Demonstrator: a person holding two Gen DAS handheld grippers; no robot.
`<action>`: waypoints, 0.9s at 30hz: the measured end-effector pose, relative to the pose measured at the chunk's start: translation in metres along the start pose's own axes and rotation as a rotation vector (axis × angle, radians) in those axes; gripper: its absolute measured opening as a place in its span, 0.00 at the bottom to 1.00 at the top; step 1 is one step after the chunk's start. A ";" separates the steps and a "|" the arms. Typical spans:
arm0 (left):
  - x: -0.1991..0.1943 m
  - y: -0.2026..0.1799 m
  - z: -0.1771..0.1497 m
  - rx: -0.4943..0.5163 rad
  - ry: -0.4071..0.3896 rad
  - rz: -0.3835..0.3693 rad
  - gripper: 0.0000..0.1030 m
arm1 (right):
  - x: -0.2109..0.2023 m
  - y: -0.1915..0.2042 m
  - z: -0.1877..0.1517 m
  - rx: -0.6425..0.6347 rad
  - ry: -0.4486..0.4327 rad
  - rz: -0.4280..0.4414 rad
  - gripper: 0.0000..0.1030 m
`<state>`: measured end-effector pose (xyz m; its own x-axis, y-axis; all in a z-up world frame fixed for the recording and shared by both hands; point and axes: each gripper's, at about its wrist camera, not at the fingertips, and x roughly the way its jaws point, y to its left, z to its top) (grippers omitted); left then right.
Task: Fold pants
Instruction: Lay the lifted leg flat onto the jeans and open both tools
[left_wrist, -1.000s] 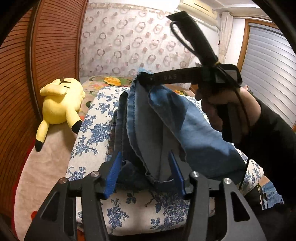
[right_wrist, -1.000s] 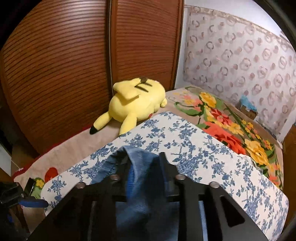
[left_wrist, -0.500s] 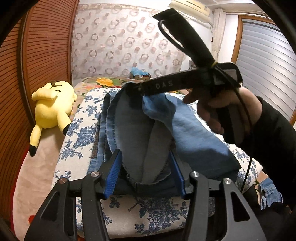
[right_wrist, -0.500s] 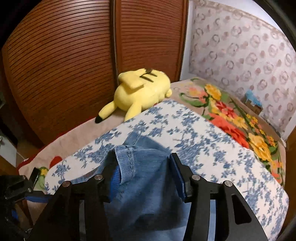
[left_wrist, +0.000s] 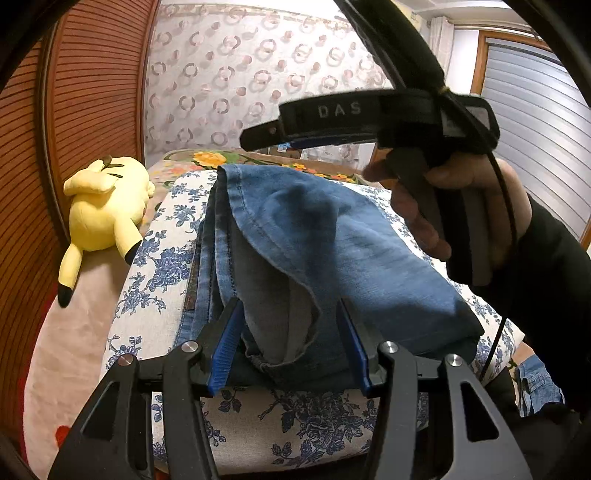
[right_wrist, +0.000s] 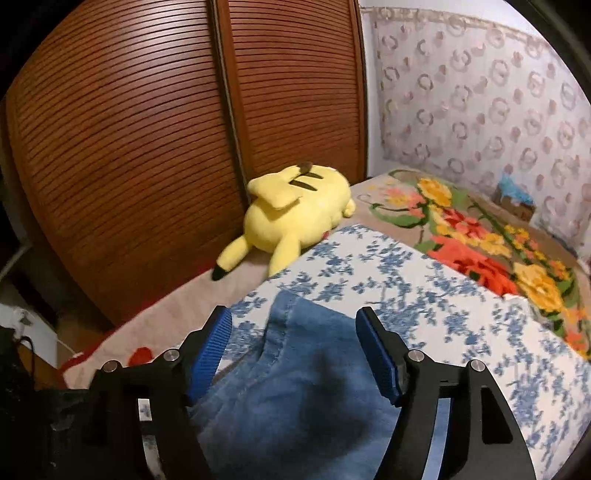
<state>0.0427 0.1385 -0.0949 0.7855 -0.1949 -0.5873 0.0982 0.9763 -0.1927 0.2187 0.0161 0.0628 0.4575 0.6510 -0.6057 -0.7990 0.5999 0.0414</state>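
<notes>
Just opened wide, right hand-held gripper (right_wrist: 293, 350) clear of folded blue denim pants (left_wrist: 314, 236) beside yellow plush toy (left_wrist: 105, 210); left hand-held gripper (left_wrist: 288, 345) clamping their near edge.

A bedroom in a home is shown. A bed (right_wrist: 480, 258) is spread with a bright flowered blanket (right_wrist: 491, 254) and, over it, a blue-and-white floral cover (left_wrist: 162, 258) — on which folded jeans (left_wrist: 325, 240) are laid. A yellow plush toy (right_wrist: 295, 214) is left lying by slatted wooden wardrobe doors (right_wrist: 147, 129). The far wall is hung with a sheer ring-patterned curtain (left_wrist: 236, 81) — and a wall air conditioner (left_wrist: 421, 14) is partly seen beside a wood-framed window with closed blinds (left_wrist: 532, 110).
</notes>
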 end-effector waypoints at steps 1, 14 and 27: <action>0.000 0.000 0.000 0.000 0.000 0.001 0.51 | -0.001 0.000 -0.003 -0.002 -0.003 -0.005 0.69; 0.016 -0.003 -0.006 0.027 0.029 -0.025 0.34 | -0.052 -0.021 -0.047 0.033 0.003 -0.130 0.69; 0.014 0.007 -0.004 0.027 0.028 0.015 0.03 | -0.094 -0.023 -0.095 0.089 0.035 -0.180 0.69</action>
<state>0.0524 0.1422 -0.1075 0.7695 -0.1821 -0.6122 0.1029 0.9813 -0.1625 0.1569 -0.1026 0.0432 0.5751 0.5137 -0.6367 -0.6669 0.7451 -0.0011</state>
